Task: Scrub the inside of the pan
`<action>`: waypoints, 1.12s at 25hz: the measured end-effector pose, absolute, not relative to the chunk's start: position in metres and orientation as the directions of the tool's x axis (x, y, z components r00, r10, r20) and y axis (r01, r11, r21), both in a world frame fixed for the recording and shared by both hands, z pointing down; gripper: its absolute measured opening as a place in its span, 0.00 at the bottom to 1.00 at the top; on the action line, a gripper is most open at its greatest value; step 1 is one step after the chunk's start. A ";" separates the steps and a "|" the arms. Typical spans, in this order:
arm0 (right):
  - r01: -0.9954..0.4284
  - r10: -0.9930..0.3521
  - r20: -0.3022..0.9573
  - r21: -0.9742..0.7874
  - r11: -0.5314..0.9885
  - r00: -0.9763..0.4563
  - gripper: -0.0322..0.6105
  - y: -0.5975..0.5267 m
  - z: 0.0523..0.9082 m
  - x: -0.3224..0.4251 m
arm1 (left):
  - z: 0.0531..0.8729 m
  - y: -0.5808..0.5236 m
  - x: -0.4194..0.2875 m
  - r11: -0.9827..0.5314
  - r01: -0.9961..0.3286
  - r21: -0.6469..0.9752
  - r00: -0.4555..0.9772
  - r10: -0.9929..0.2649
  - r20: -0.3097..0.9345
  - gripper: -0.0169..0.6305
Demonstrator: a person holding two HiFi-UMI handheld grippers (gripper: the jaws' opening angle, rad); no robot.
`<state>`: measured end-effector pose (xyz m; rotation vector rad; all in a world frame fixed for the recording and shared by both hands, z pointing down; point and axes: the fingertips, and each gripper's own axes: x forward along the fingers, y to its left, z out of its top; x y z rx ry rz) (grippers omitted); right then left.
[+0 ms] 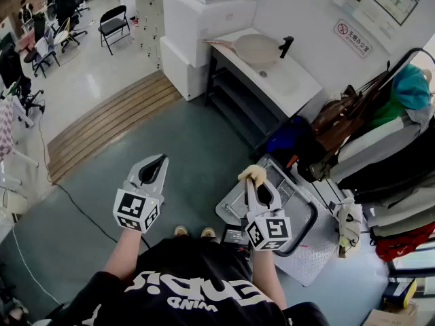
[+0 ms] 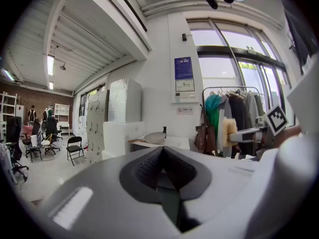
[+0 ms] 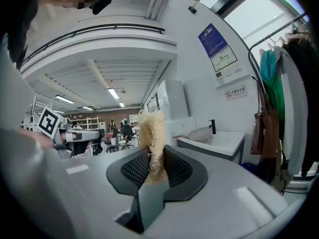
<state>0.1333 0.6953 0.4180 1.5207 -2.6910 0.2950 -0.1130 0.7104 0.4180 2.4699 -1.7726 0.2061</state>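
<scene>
The pan (image 1: 257, 47) lies on the white table (image 1: 299, 94) at one o'clock in the head view, well apart from both grippers, its pale inside showing; a sink basin (image 1: 280, 81) sits at its five o'clock. The right gripper (image 1: 256, 182) is clenched on a straw-coloured fibrous scrubber (image 1: 253, 173). The left gripper (image 1: 162, 160), at its nine o'clock, has its jaws pressed together

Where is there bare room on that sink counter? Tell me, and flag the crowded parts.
The sink basin beside the pan and black tap looks bare, as does the counter's near end. The pan covers the far end. Right of the counter, bags and hanging clothes crowd in.
</scene>
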 end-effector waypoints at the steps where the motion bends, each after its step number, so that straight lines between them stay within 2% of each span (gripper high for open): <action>1: -0.852 -0.844 0.126 -0.144 0.504 -0.521 0.16 0.694 0.418 0.131 | 0.418 0.709 -0.114 -0.321 -0.947 -0.003 0.316 -0.935 0.163 0.02; 16: -0.886 -0.880 0.114 -0.116 0.449 -0.461 0.16 0.698 0.428 0.121 | 0.443 0.708 -0.133 -0.398 -0.918 0.001 0.389 -0.897 0.208 0.02; 28: -0.893 -0.888 0.106 -0.116 0.435 -0.447 0.16 0.618 0.439 0.104 | 0.454 0.630 -0.157 -0.405 -0.914 -0.018 0.394 -0.897 0.202 0.02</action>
